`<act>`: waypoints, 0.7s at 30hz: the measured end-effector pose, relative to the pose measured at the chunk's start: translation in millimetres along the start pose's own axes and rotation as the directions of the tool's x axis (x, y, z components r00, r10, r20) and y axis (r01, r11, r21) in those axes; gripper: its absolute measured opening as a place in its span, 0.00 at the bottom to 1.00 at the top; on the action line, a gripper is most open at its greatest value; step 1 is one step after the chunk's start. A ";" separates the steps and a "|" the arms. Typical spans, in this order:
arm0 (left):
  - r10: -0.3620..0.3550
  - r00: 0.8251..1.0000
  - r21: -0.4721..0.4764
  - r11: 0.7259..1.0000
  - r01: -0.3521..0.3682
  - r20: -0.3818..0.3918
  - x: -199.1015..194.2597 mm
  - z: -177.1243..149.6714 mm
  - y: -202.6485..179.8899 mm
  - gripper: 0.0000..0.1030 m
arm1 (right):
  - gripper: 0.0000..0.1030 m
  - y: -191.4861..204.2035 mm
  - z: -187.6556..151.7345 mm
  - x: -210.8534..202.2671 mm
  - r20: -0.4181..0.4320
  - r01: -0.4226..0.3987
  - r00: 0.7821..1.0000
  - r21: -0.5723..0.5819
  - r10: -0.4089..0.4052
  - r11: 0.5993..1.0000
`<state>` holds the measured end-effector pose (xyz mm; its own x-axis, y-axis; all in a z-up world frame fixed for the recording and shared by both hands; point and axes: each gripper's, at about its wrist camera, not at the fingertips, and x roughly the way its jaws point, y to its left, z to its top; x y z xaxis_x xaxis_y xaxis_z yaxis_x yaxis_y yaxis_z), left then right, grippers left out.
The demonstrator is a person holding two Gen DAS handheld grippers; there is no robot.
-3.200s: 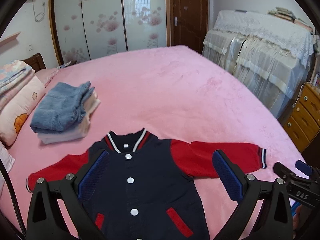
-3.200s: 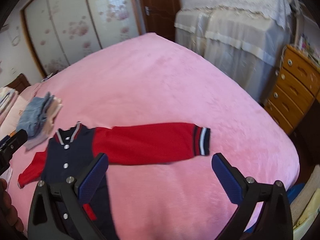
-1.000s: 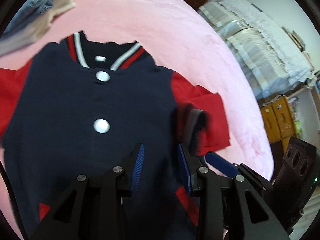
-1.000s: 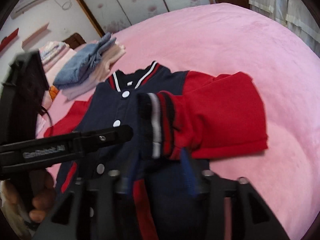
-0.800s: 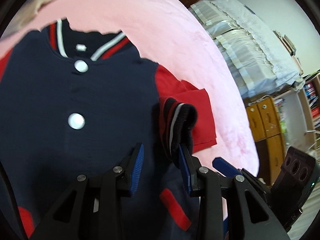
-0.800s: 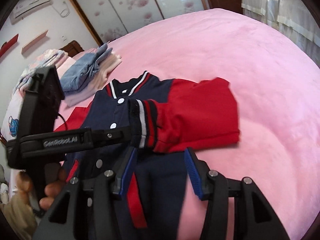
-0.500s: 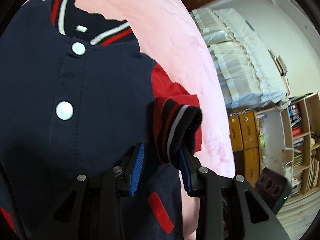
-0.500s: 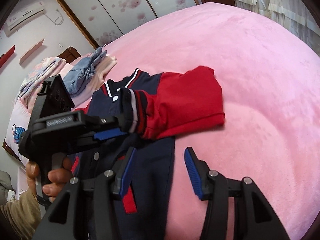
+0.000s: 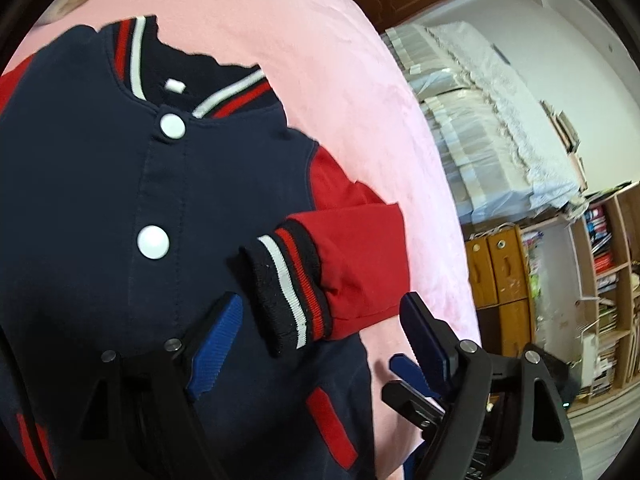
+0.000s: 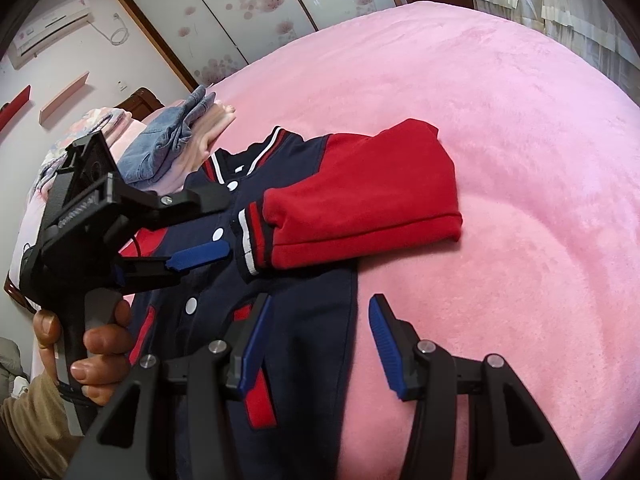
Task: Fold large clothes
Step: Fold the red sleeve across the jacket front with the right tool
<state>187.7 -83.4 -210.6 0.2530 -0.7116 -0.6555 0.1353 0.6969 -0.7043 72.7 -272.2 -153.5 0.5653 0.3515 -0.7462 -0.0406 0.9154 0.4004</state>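
A navy varsity jacket with red sleeves and white snaps lies face up on the pink bed. Its right sleeve is folded inward, and the striped cuff rests on the navy front. My left gripper is open just behind the cuff, holding nothing. In the right wrist view the jacket and folded sleeve show, with the left gripper open beside the cuff. My right gripper is open and empty over the jacket's lower right edge.
A stack of folded clothes with jeans on top lies beyond the collar, near pillows. A cloth-covered cabinet, wooden drawers and bookshelves stand past the bed's right side. Wardrobe doors lie behind.
My left gripper has opened and let go of the cuff, which now lies on the jacket front. My right gripper has stayed open and drawn back toward the hem.
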 end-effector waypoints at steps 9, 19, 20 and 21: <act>0.015 1.000 -0.007 1.000 -0.015 0.001 17.0 -6.3 7.8 0.54 | 0.48 -8.5 -3.8 0.6 -0.004 0.006 1.000 0.018 -0.006 1.000; 0.033 0.999 0.029 0.999 -0.034 0.033 -2.4 1.4 -28.8 0.07 | 0.48 -30.4 6.5 8.2 -0.002 0.075 0.997 0.081 -0.075 0.994; 0.020 0.998 0.041 0.999 -0.022 0.051 -10.3 7.8 -41.2 0.06 | 0.48 -32.1 8.2 9.1 -0.001 0.081 0.997 0.084 -0.082 0.993; 0.006 0.998 0.051 0.999 -0.010 0.066 -17.1 13.9 -50.2 0.06 | 0.48 -33.9 10.4 9.9 0.000 0.088 0.996 0.087 -0.088 0.992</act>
<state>189.8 -105.0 -160.3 0.3164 -0.6996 -0.6406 0.1811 0.7075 -0.6832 88.3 -301.8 -169.0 0.5664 0.2693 -0.7789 0.0814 0.9222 0.3781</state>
